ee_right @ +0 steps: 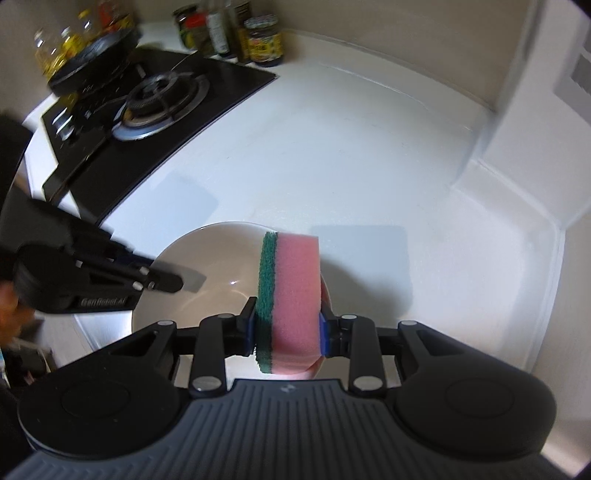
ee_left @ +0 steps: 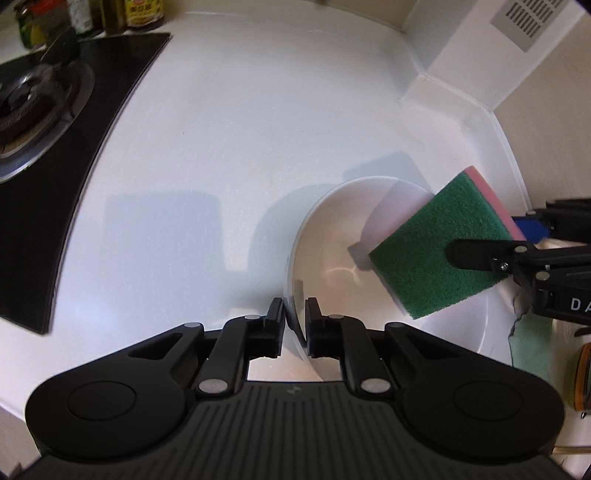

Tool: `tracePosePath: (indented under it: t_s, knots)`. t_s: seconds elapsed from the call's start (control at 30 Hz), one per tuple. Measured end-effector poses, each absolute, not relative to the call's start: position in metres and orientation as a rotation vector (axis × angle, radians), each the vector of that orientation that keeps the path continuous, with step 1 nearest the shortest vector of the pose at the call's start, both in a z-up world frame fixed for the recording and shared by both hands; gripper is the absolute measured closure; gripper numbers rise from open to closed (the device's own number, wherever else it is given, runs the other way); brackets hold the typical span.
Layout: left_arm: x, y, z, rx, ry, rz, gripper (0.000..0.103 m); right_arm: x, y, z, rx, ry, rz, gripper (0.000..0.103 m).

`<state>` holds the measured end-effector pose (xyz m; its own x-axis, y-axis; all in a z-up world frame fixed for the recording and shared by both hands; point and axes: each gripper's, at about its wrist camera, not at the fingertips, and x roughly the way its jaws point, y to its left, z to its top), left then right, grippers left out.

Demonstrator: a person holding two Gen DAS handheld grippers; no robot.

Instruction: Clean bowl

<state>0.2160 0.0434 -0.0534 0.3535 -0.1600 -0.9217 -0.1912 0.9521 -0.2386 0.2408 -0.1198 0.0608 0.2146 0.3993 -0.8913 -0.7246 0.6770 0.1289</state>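
Note:
A white bowl [ee_left: 332, 236] sits on the white counter, low and right of centre in the left wrist view. My left gripper [ee_left: 294, 317] is shut on the bowl's near rim, one finger inside and one outside. My right gripper [ee_right: 286, 328] is shut on a sponge [ee_right: 291, 291] with a pink foam side and a green scouring side. The sponge [ee_left: 439, 247] hangs over the bowl's right part, green face towards the left wrist camera. In the right wrist view the bowl [ee_right: 218, 258] lies behind the sponge, and the left gripper [ee_right: 166, 282] reaches onto its left rim.
A black gas hob [ee_right: 155, 107] with a burner lies at the left, a dark pan [ee_right: 92, 55] on it. Jars and bottles [ee_right: 236, 33] stand at the back by the wall. A white wall corner [ee_left: 454, 88] rises at the right. Cloth-like items [ee_left: 532, 343] lie at the counter's right edge.

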Motion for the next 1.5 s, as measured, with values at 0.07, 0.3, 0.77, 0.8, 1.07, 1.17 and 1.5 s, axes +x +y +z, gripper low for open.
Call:
tracePosePath:
  t_s: [0.07,0.3,0.77,0.8,1.07,1.17,1.5]
  knots:
    - [0.219,0.041,-0.055,-0.294,1.215,-0.003,0.091,0.239,-0.124,0.058,-0.311,1.111,0.782,0.077]
    - [0.247,0.029,-0.054,-0.010,1.243,-0.171,0.095,0.233,-0.140,0.055,-0.260,1.186,0.791,0.077]
    - [0.249,0.037,-0.054,-0.121,1.247,-0.161,0.094,0.239,-0.108,0.062,-0.495,1.060,0.907,0.077]
    - [0.243,0.042,-0.054,-0.183,1.237,-0.123,0.094,0.239,-0.111,0.062,-0.478,1.064,0.902,0.077]
    - [0.219,0.037,-0.060,-0.281,1.212,0.007,0.092,0.238,-0.130,0.054,-0.296,1.105,0.811,0.077]
    - [0.225,0.034,-0.059,-0.189,1.222,-0.048,0.094,0.232,-0.133,0.052,-0.286,1.119,0.785,0.077]
    - [0.248,0.020,-0.049,0.098,1.244,-0.260,0.091,0.239,-0.116,0.058,-0.516,1.081,0.939,0.077]
